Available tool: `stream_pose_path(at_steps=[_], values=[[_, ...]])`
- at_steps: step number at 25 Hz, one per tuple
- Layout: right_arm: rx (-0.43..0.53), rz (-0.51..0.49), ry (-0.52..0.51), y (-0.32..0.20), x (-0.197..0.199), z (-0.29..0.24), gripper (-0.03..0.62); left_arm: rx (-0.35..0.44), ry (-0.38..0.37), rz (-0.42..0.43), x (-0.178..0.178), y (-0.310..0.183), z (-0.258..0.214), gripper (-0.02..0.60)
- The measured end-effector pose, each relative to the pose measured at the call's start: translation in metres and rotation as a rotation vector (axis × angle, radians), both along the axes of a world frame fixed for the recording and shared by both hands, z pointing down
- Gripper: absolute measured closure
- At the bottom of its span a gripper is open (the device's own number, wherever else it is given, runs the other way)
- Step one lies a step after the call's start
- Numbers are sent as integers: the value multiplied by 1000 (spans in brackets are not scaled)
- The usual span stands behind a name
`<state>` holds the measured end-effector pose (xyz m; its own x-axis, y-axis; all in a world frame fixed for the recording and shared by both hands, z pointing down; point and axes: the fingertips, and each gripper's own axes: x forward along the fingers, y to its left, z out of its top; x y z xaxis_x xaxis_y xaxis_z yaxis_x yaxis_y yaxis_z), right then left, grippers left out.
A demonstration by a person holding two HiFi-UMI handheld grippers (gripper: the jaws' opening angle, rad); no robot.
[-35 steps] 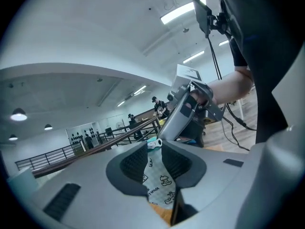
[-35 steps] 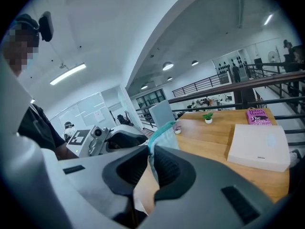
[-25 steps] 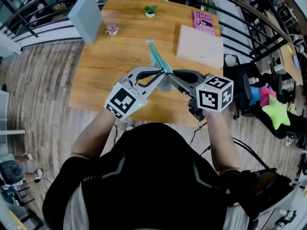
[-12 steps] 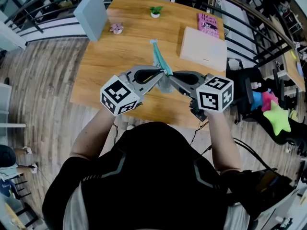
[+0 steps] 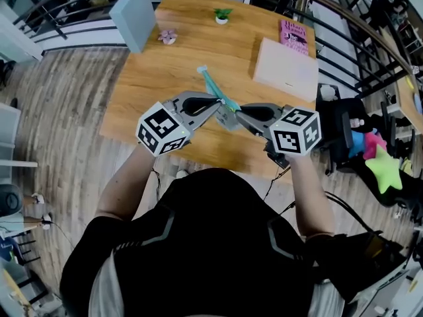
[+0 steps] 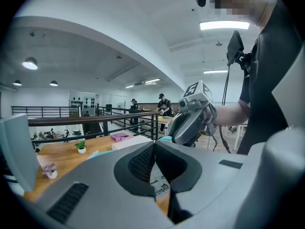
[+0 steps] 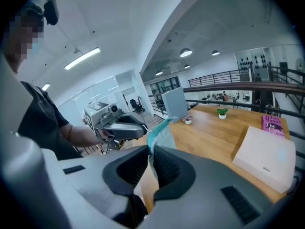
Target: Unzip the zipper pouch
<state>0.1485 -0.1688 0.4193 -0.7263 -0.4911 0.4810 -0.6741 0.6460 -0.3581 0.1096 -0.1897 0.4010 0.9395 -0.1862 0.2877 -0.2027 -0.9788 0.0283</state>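
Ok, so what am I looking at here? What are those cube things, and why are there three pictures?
A person holds a hand-held two-jaw gripper in each hand, and the patterned cubes are part of those grippers. The top-down picture comes from a camera on the person's head. The other two come from cameras riding on the left gripper and the right gripper, each looking along its own jaws. Both grippers are shut on a teal pouch, held over a wooden table. On the table are a pale box, a pink book and a small plant. A grey panel is at its far left corner.
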Motion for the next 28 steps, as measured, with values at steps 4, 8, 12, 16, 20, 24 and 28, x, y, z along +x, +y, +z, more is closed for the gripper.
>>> stream_pose_path(at_steps=[4, 8, 12, 16, 20, 24, 28], values=[[-8, -5, 26, -3, 1, 6, 548, -27, 1, -83, -11, -14, 6, 552], [-21, -9, 30, -2, 4, 15, 546, -37, -16, -137, -27, -26, 13, 552], [-30, -15, 26, -1, 5, 20, 546, -48, -22, -186, -40, -33, 17, 552], [-32, -25, 26, -2, 5, 22, 546, -56, -39, -230, -50, -40, 21, 552], [-34, -29, 32, -5, 5, 25, 546, -72, -39, -286, -64, -49, 24, 552], [-42, -28, 29, -7, 8, 30, 546, -83, -52, -333, -79, -57, 30, 552], [-53, -25, 34, -12, 10, 35, 546, -91, -69, -373, -90, -64, 36, 552]])
